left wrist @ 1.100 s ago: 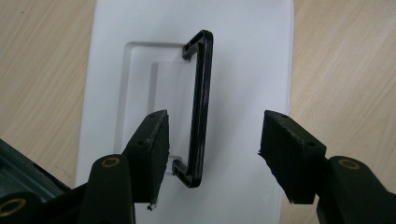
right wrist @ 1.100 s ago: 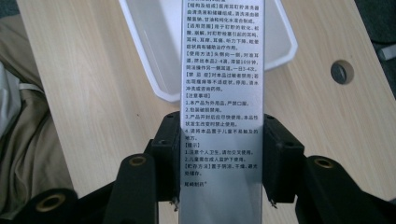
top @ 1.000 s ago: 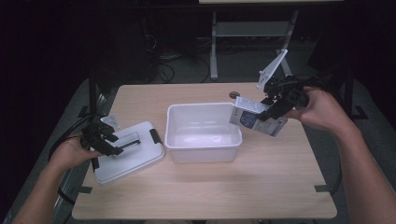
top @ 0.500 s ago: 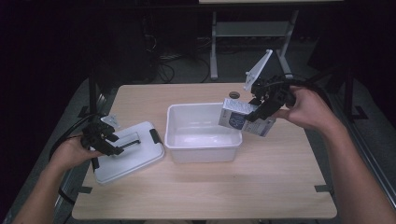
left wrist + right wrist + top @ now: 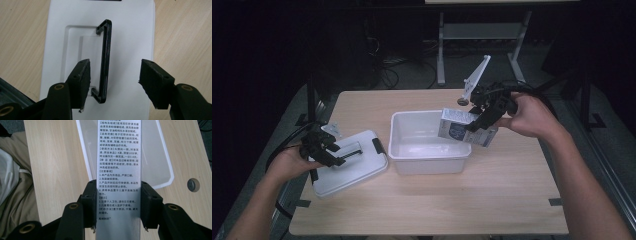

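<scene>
Right gripper (image 5: pixel 482 117) clamps the carton (image 5: pixel 457 127), apparently over the bin's (image 5: pixel 427 162) rim.

The right gripper (image 5: pixel 476 121) has moved to the left since a second ago, toward the middle of the table. It carries the small box (image 5: pixel 465 129) with it. Before, the box hung out past the right side of the white tub (image 5: pixel 428 155), over the bare table. Half a second ago it was at the tub's right rim. Now its left end pokes in over the tub. The person's right hand (image 5: pixel 528 115) has come along with it.
</scene>
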